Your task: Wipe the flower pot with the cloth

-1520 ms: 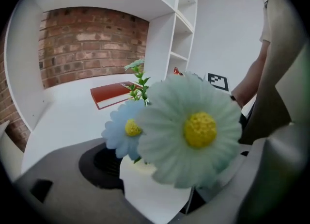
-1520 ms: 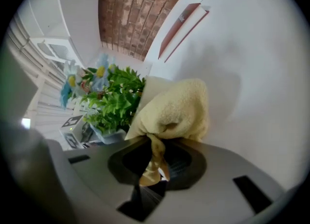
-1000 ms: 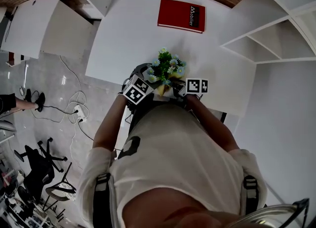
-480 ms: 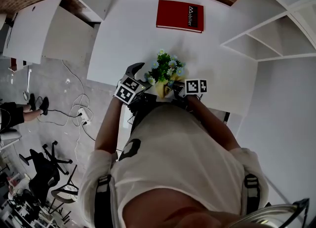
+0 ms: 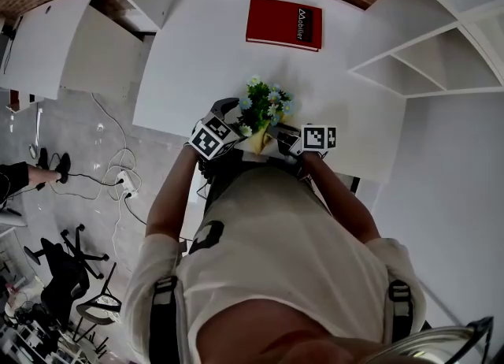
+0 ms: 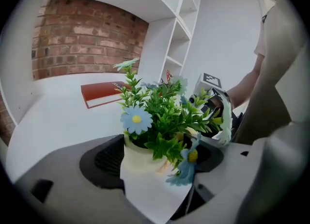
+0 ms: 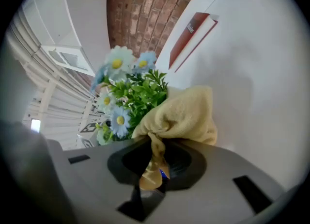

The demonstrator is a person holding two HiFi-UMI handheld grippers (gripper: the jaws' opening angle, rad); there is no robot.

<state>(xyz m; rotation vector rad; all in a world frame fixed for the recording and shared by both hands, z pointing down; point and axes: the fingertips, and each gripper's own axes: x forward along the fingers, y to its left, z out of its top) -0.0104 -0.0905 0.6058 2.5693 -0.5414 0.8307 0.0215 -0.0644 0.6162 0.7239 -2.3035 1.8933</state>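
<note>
Left gripper [image 6: 154, 167]: its 2 jaws are clamped on either side of the flower pot.
Flower pot [image 6: 138, 157]: cream, tilted, lower centre of the left gripper view; in the head view it is at frame centre, by the near edge of the white table [image 5: 213, 47].
Flowers [image 6: 160, 116]: green leaves with pale blue daisies, rising from the pot.
Right gripper [image 7: 152, 172]: its jaws pinch a twisted tail of the cloth.
Cloth [image 7: 186, 114]: yellow, bunched at the centre of the right gripper view, just right of the foliage; the pot is hidden there, so contact cannot be told.
Red book [image 5: 283, 23]: flat on the table, upper centre of the head view, well apart from the pot.
Shelf unit [image 5: 425, 63]: white, upper right of the head view.
</note>
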